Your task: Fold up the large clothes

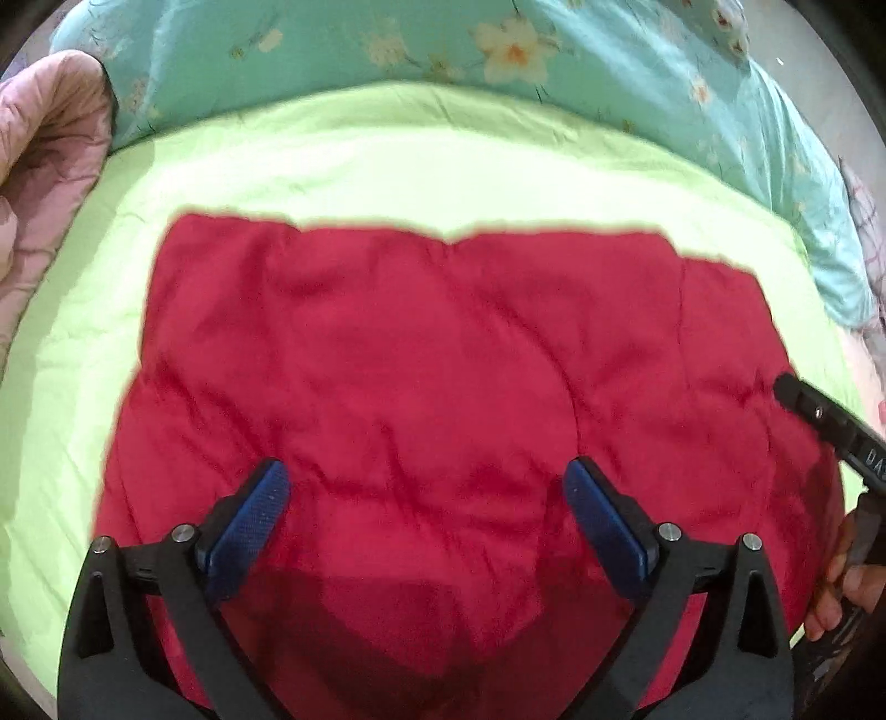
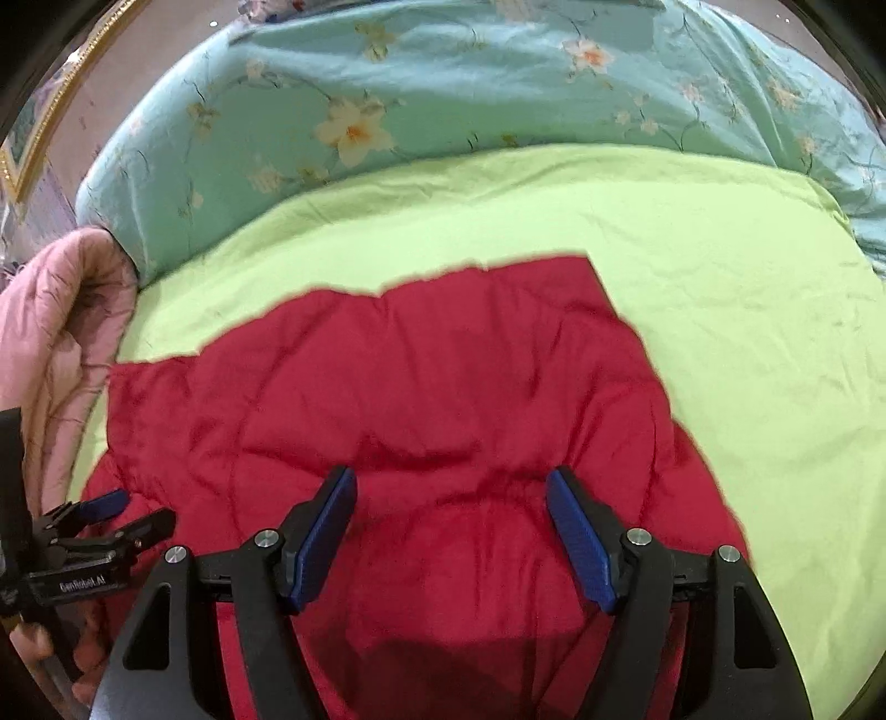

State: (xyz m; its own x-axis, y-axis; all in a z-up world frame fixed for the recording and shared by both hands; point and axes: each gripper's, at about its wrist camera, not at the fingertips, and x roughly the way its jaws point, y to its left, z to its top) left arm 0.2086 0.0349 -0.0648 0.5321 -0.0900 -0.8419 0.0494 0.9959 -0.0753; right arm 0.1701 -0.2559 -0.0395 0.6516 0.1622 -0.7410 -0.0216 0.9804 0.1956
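Note:
A large red padded garment [image 1: 421,354] lies spread flat on a lime-green sheet [image 1: 343,155]; it also fills the middle of the right wrist view [image 2: 443,399]. My left gripper [image 1: 426,482] is open and empty, hovering over the garment's near part. My right gripper [image 2: 451,487] is open and empty above the garment too. In the left wrist view the right gripper's black finger [image 1: 814,412] reaches in over the garment's right edge. In the right wrist view the left gripper [image 2: 127,512] shows at the garment's left edge.
A teal floral duvet [image 1: 554,50] is bunched along the far side of the bed [image 2: 443,83]. A pink quilted cover [image 1: 44,166] lies at the left [image 2: 55,332]. Green sheet [image 2: 775,332] extends to the right of the garment.

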